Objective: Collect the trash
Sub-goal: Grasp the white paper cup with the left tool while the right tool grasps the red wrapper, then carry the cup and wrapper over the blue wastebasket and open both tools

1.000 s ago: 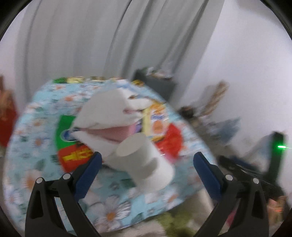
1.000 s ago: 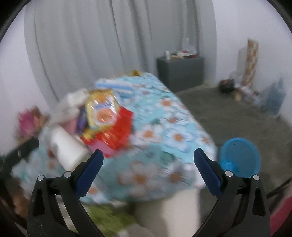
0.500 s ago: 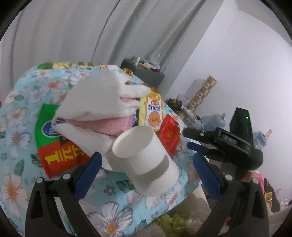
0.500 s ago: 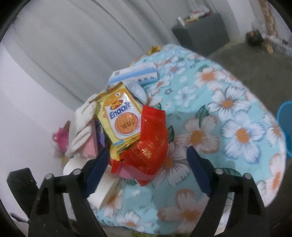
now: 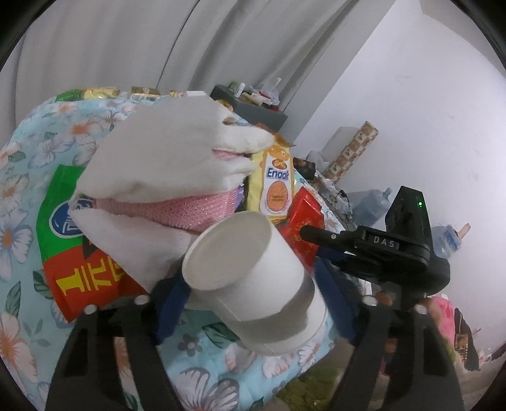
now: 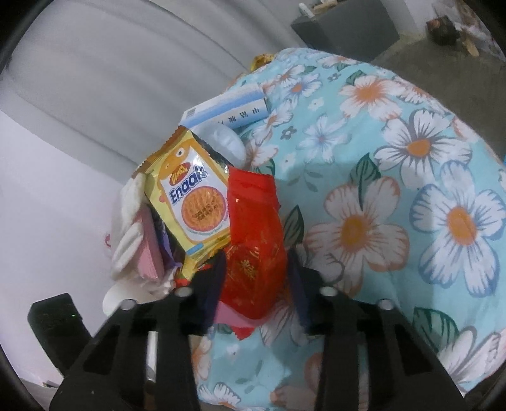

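A heap of trash lies on the flowered tablecloth (image 5: 19, 196). My left gripper (image 5: 249, 294) is shut on a white paper cup (image 5: 253, 281) lying on its side at the table's near edge. Behind it are white tissue (image 5: 170, 158), a pink pack (image 5: 189, 208), a green and red wrapper (image 5: 63, 240) and a yellow Enaak packet (image 5: 276, 189). My right gripper (image 6: 256, 281) is shut on a red foil wrapper (image 6: 253, 234), beside the Enaak packet (image 6: 193, 196). The right gripper also shows in the left wrist view (image 5: 319, 242).
A blue and white box (image 6: 227, 109) and a clear lid (image 6: 226, 140) lie behind the heap. The flowered cloth (image 6: 411, 189) stretches right. A grey cabinet (image 6: 344, 28) stands by the curtain. Water bottles (image 5: 373, 205) and a paper roll (image 5: 351, 151) stand by the wall.
Both grippers have moved forward into the heap and closed from wide open. The left one now grips the paper cup, the right one the red foil wrapper.
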